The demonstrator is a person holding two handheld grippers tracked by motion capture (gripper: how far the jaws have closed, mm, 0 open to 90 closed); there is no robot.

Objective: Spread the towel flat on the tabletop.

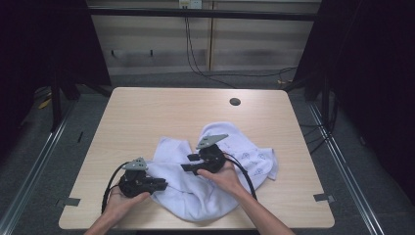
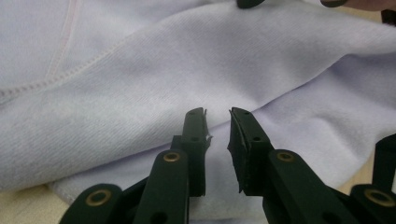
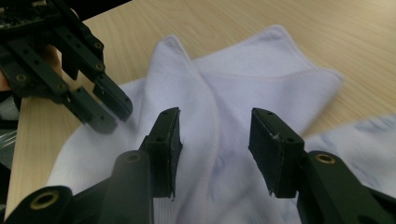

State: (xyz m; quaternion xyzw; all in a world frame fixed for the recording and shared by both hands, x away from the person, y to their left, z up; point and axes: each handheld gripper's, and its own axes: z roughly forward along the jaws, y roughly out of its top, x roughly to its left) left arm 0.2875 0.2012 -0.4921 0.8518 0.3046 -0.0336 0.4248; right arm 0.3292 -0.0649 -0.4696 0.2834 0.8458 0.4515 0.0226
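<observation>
Hovering both claws, left slightly parted, right wide, gripping nothing; cloth stretches crosswise ahead.

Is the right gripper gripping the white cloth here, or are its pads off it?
Apart. In the right gripper view the right gripper stands open over the cloth, with a wide gap between each pad and the raised fold between them.

Table is bare wood all across the back half, w/ plenty of room to swing thru. The rumpled white cloth hogs the front middle; the left gripper and right gripper sit near each other over it, tight gap btwn them.
</observation>
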